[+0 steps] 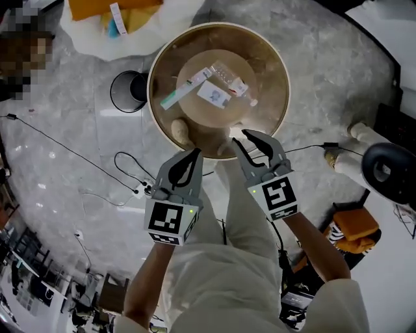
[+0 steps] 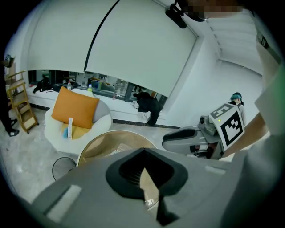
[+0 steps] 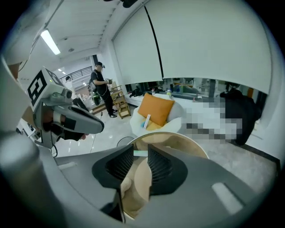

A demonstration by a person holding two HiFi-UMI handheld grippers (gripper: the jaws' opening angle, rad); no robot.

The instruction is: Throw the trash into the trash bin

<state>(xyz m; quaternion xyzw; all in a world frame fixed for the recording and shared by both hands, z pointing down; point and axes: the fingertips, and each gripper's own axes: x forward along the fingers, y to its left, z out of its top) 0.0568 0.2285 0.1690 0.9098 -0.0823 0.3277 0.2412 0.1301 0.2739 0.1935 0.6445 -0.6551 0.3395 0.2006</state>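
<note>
A round tan table (image 1: 276, 62) carries the trash: a teal-and-white tube (image 1: 185, 89), a white packet (image 1: 214, 94) and a clear wrapper with red print (image 1: 231, 78). The black wire trash bin (image 1: 128, 91) stands on the floor by the table's left side; it also shows low in the left gripper view (image 2: 64, 167). Both grippers hang side by side at the table's near edge, apart from the trash. My left gripper (image 1: 194, 153) (image 2: 143, 153) is shut and holds nothing. My right gripper (image 1: 239, 136) (image 3: 140, 153) is open by a narrow gap, empty.
A white armchair with an orange cushion (image 1: 110, 13) (image 2: 75, 111) stands beyond the bin. Cables (image 1: 123, 169) trail over the grey floor at the left. A black-and-white device (image 1: 383, 166) sits at the right. A pale lump (image 1: 180, 130) lies at the table's near edge. A person (image 3: 100, 87) stands far off.
</note>
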